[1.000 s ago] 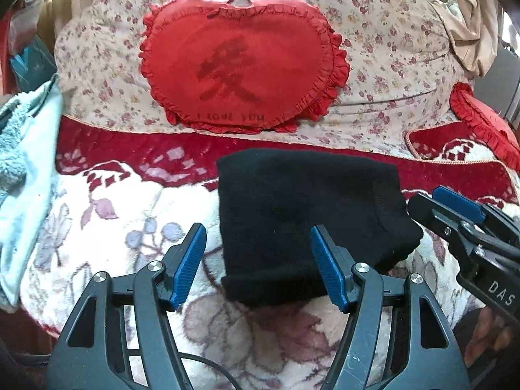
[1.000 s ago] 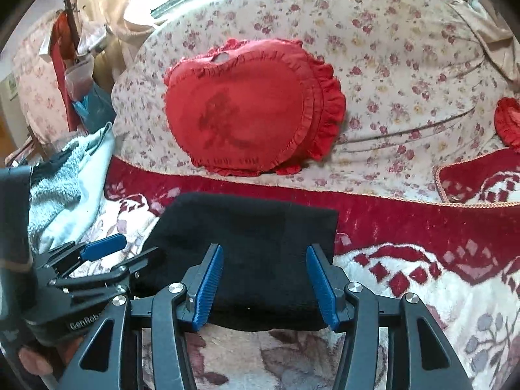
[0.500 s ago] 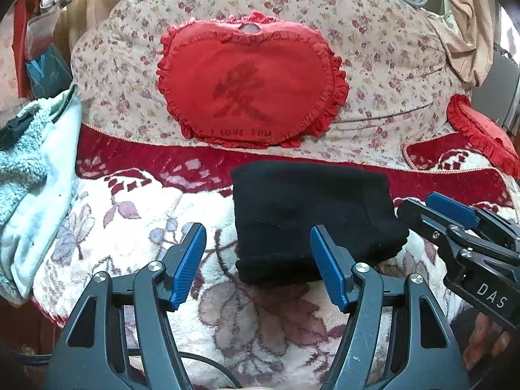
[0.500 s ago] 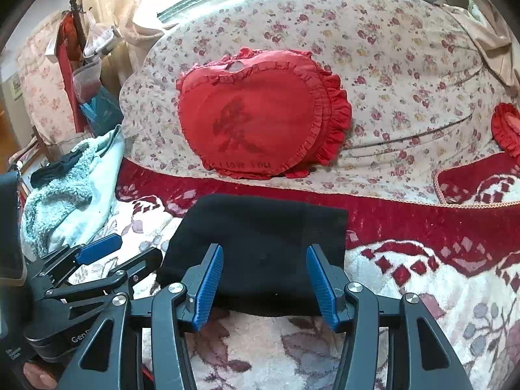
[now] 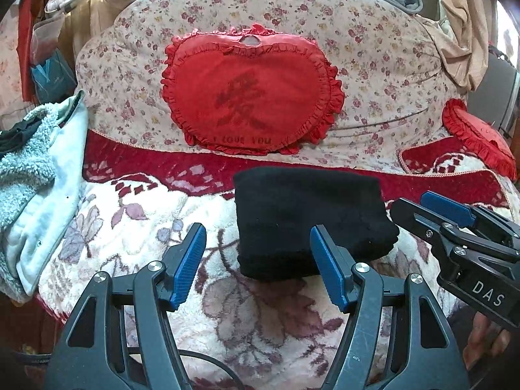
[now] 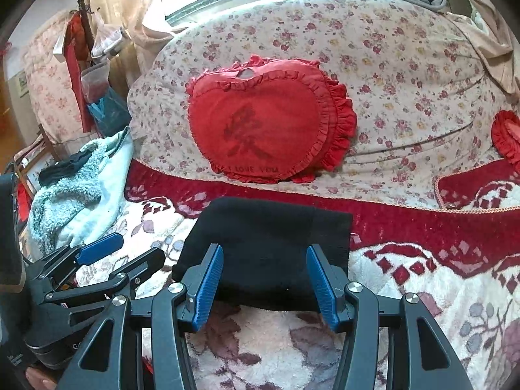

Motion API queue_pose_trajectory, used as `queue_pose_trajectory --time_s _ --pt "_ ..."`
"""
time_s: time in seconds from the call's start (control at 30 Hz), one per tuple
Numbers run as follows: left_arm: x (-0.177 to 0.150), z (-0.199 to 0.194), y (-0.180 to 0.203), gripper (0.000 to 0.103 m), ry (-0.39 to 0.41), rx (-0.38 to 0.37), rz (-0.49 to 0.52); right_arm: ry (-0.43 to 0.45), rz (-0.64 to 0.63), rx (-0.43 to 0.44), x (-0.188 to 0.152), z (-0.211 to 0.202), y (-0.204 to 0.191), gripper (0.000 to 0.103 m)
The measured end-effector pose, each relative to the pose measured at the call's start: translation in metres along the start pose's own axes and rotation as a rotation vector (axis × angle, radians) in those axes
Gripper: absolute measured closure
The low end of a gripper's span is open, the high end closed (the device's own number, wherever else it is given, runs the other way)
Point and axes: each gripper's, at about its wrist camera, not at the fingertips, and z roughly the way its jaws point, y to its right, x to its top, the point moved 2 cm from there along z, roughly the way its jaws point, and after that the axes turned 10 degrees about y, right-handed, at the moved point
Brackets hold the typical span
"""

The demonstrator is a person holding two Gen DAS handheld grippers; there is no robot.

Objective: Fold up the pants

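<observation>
**Pants folded up on the sofa, both grippers hanging open over them**

The black pants (image 5: 308, 221) are seen folded into a compact rectangle, lying flat on the floral fleece blanket (image 5: 136, 227) that covers the seat. From the left wrist view they sit at about 1 o'clock from the left gripper (image 5: 256, 268); from the right wrist view they're dead ahead at 12 o'clock of the right gripper (image 6: 265, 286).

Both sets of blue-padded jaws are held wide apart and nothing is gripped. No pad is seen pressing on the fabric; whether the tips are brushing it can't be told.

The right gripper is also caught at 3 o'clock in the left view, just beside the pants' right edge, with a bit of the person's hand (image 5: 484, 338) under it.

A red heart-shaped cushion (image 5: 250, 94) is propped against the flowery backrest at 12 o'clock, and a pale blue fluffy garment (image 5: 35, 175) is piled up at 9 o'clock.
</observation>
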Motion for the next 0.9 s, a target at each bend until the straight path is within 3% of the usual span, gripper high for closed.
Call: queue_pose_trajectory --time_s 0.9 --pt "-0.0068 -0.0059 0.0032 0.036 -0.002 -0.005 0.007 -0.02 0.001 0.018 -0.0054 0.0024 -0.0035 0.051"
